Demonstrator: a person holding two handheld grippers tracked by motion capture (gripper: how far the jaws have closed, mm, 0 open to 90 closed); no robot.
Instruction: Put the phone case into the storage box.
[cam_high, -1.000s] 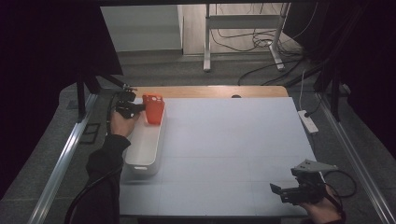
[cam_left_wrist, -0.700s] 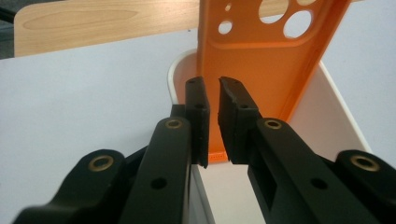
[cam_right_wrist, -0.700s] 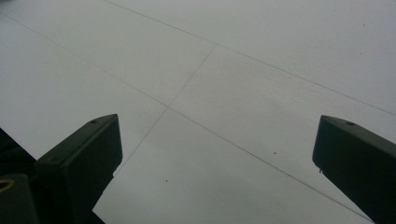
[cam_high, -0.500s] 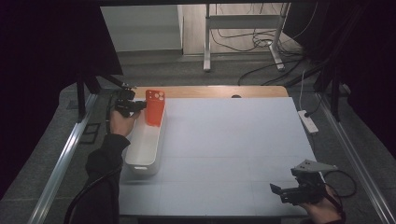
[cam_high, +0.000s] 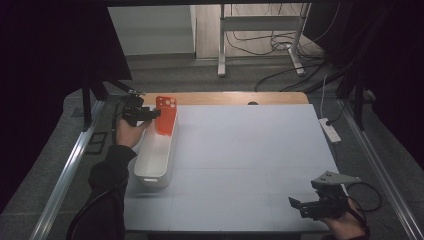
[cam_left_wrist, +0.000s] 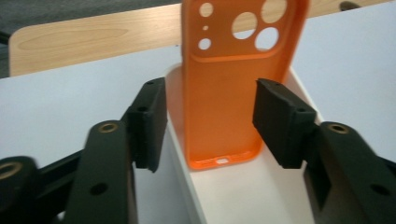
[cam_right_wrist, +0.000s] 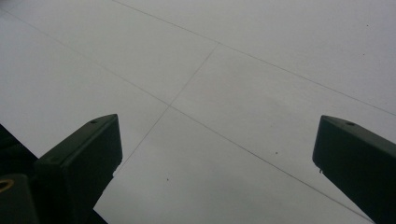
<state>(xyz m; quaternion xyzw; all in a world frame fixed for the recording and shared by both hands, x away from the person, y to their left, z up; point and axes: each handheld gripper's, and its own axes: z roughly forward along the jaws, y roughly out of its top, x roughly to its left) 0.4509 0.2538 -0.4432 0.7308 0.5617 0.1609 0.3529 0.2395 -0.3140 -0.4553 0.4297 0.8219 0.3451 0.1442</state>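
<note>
While the big white table (cam_high: 250, 165) lies flat, a long white tray (cam_high: 152, 165) sits by its left edge. An orange phone case (cam_left_wrist: 229, 93) stands up at the tray's far end. The left gripper (cam_left_wrist: 210, 121) has just been opening; its jaws sit on both sides of the case without touching it. The right gripper (cam_high: 312, 207), jaws wide apart and holding nothing, rests at the table's near right corner.

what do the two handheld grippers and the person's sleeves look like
Both grippers are black. The left gripper has blocky, flat-faced fingers on arms with brass-ringed screw holes. The right gripper carries a grey three-cornered plate on top and trails a black cable. The left arm wears a dark sleeve.
</note>
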